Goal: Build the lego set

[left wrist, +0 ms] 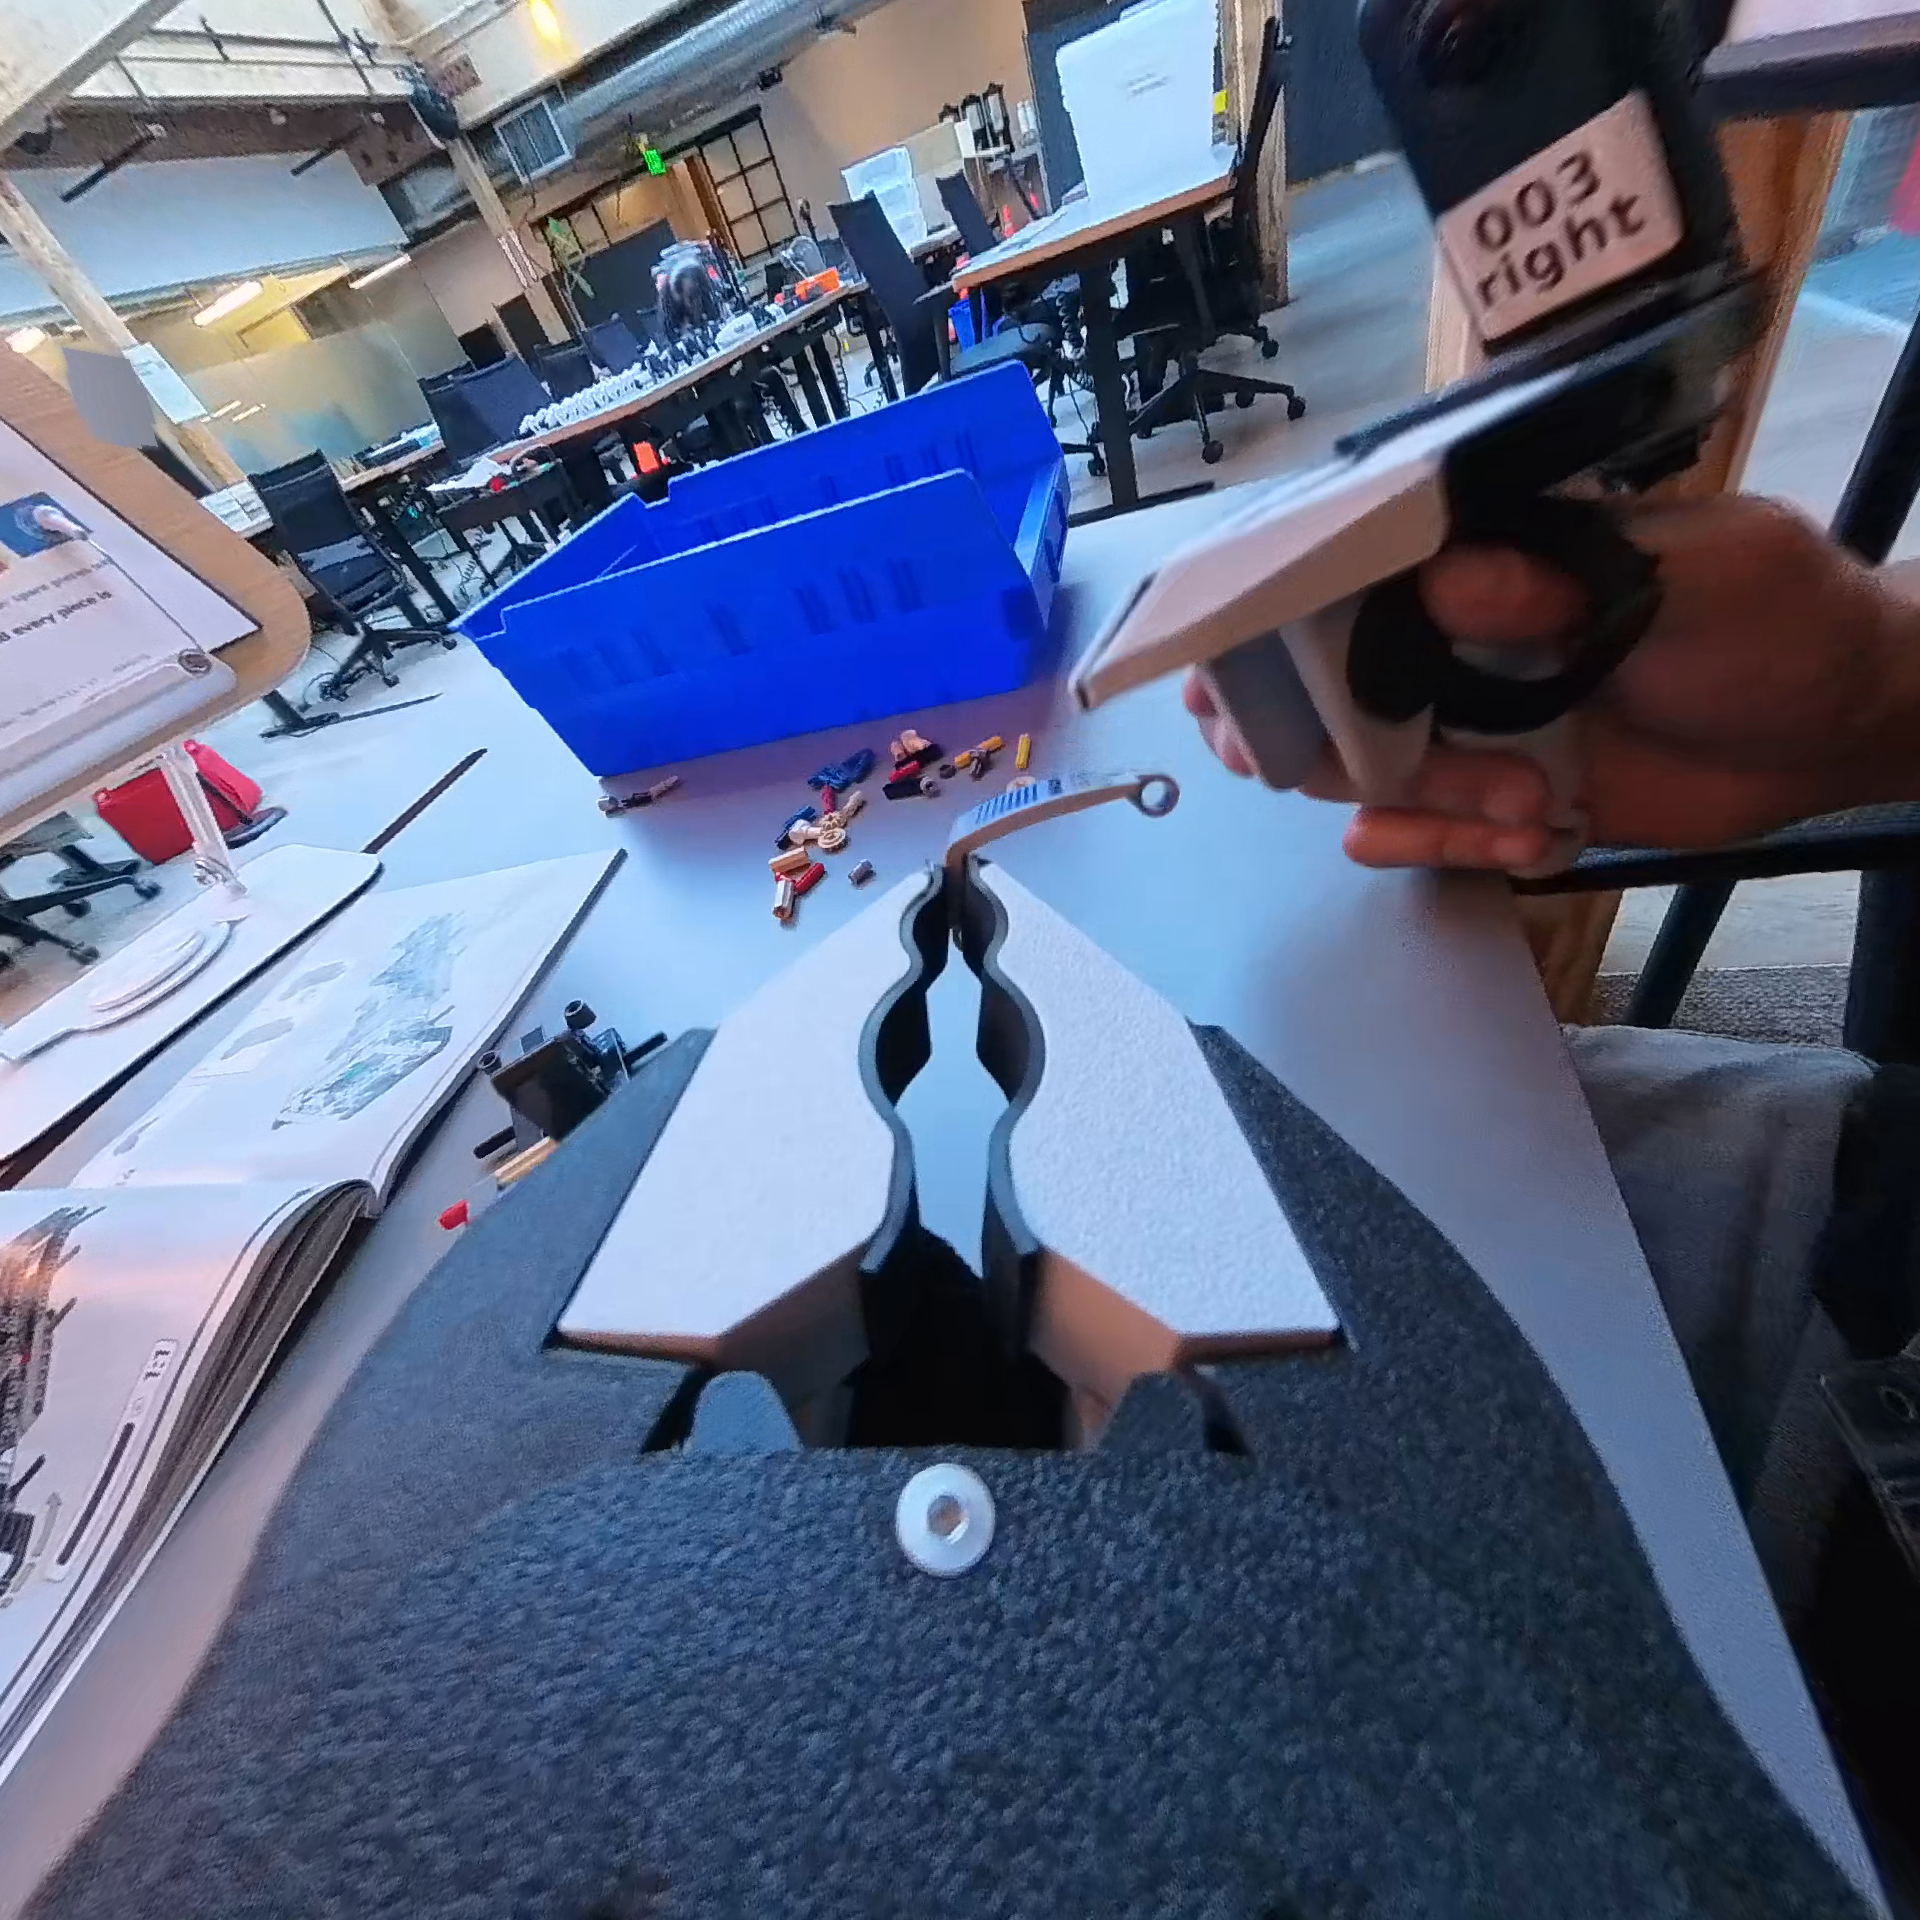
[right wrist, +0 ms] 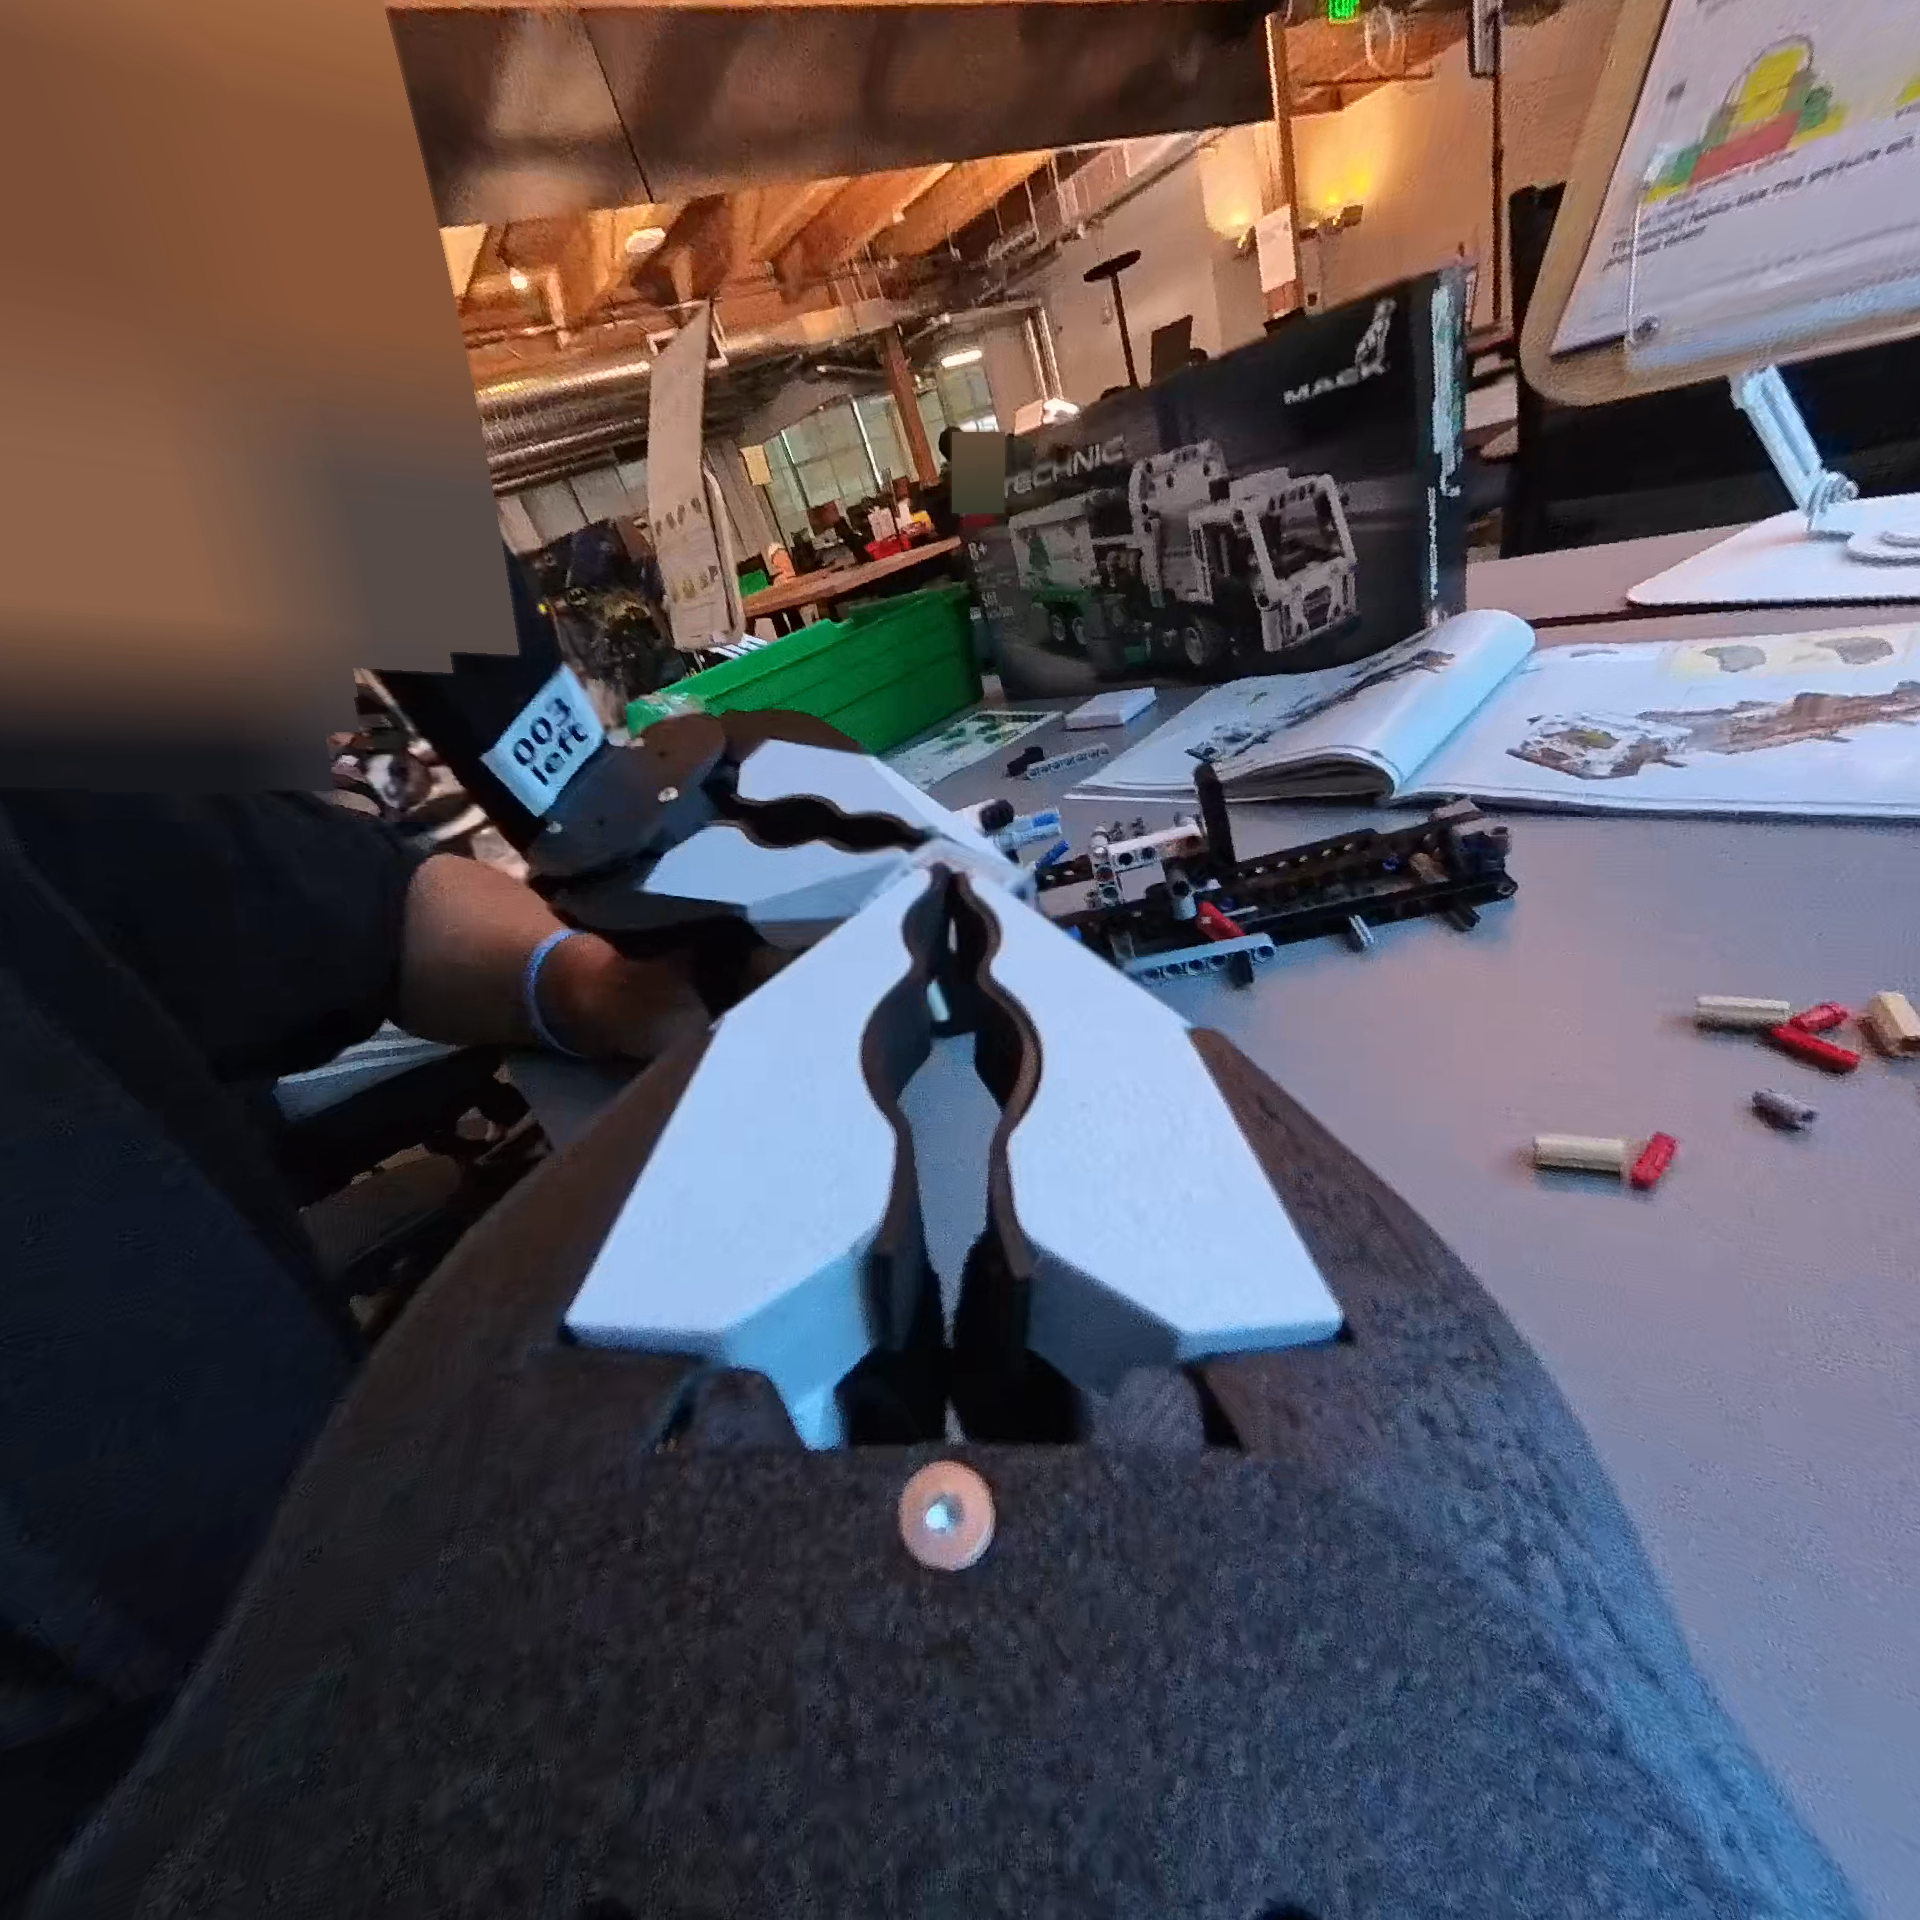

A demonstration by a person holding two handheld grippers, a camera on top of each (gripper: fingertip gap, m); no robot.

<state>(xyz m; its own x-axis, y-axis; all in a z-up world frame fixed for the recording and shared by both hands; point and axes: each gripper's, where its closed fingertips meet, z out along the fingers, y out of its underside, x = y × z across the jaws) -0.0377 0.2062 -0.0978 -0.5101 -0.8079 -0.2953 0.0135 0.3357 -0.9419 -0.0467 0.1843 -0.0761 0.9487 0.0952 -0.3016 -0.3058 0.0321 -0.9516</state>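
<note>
Your left tool (left wrist: 961,914) grips a grey curved piece (left wrist: 1049,805); your right tool (right wrist: 951,935) apparently pinches a small pin (right wrist: 940,1003). Align pin with the piece's end hole squarely before pressing.

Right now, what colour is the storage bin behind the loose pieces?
Bright blue storage bin, clearest in the left wrist view.

Grey table (left wrist: 1299,1039) bearing blue bin (left wrist: 790,613), open booklet (right wrist: 1507,717), loose pieces (left wrist: 862,810).

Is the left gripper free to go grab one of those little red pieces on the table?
Probably not yet. The left gripper is shut on a grey curved piece. The path to the red pieces looks open, though.
</note>
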